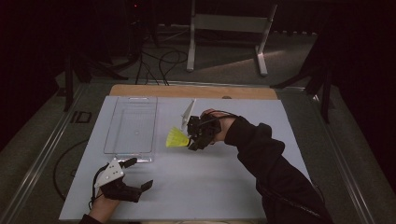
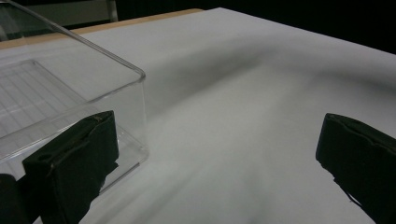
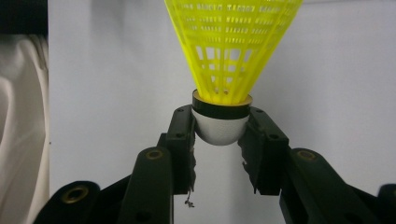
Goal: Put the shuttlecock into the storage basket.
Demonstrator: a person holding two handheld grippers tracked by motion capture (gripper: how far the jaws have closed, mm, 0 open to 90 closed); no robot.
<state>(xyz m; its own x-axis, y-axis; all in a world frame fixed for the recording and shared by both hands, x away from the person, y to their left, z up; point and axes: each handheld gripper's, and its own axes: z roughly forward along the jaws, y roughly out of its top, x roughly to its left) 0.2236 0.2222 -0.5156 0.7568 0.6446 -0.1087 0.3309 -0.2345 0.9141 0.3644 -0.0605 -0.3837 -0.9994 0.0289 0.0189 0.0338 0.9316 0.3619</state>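
Note:
A yellow plastic shuttlecock hangs above the white table top, its skirt pointing left toward a clear plastic box. My right gripper is shut on its white cork; in the right gripper view the black fingers press on the cork from both sides. My left gripper rests open at the near left of the table, just in front of the box's near corner. Its two pads stand wide apart with nothing between them.
The white sheet covers most of the table, with a bare wooden strip along the far edge. A metal stand and cables are on the floor beyond the table.

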